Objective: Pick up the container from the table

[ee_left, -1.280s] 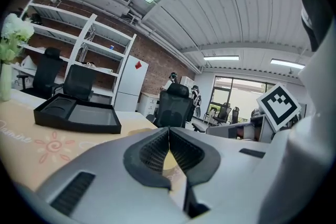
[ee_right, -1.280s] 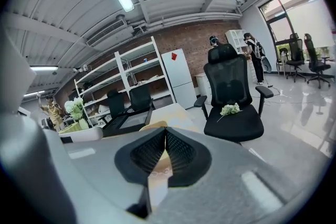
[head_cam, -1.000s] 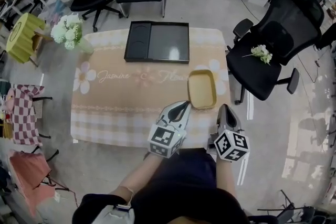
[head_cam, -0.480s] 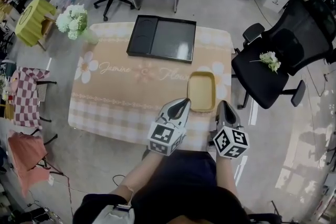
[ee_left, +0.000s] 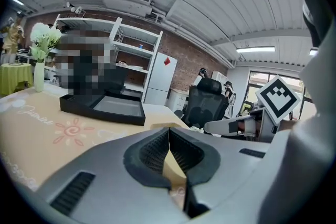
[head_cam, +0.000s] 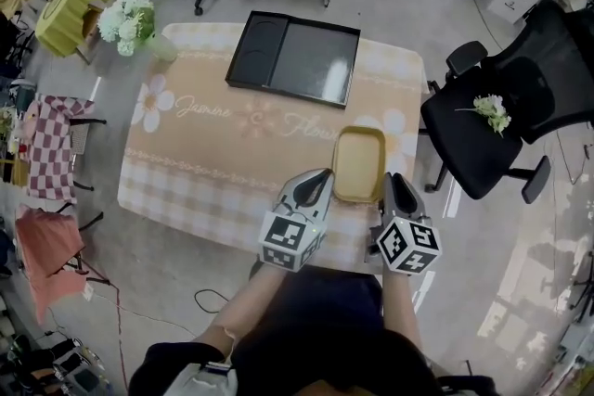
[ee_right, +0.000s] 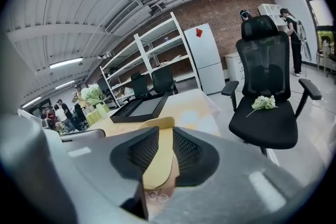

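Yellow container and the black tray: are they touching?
Apart. The head view shows a strip of bare tablecloth between the yellow container and the black tray.

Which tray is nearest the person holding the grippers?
The small yellow rectangular container, at the near edge of the table; the large black rectangular tray lies at the far edge.

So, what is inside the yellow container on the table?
The container looks empty: the head view shows only its bare yellow floor. Nothing covers its inside from above.
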The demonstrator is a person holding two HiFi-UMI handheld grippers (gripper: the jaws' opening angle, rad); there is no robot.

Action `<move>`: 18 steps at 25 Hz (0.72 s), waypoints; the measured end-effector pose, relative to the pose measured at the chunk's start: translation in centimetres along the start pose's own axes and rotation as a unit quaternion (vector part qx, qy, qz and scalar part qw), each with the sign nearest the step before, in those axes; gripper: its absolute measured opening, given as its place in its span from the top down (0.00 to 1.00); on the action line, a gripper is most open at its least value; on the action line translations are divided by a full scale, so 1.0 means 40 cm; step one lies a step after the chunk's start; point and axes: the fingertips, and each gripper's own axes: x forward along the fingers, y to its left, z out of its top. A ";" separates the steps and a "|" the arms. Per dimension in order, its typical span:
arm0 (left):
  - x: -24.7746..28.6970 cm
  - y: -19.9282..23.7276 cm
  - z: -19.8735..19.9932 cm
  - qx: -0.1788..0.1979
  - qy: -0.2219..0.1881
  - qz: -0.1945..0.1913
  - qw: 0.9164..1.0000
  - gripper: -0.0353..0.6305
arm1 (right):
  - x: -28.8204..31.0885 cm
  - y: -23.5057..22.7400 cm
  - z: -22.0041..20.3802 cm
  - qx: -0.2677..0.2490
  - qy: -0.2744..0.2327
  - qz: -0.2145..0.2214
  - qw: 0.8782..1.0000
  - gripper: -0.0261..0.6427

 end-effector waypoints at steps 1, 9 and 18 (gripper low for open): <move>0.002 0.003 -0.006 -0.001 0.003 0.004 1.000 0.93 | 0.007 -0.002 -0.006 0.000 0.006 0.003 1.000 0.83; 0.020 0.019 -0.041 -0.003 0.027 0.027 0.999 0.93 | 0.056 -0.022 -0.040 0.007 0.048 0.016 0.999 0.80; 0.037 0.054 -0.065 -0.018 0.042 0.042 0.998 0.93 | 0.104 -0.036 -0.070 0.000 0.084 0.003 0.996 0.80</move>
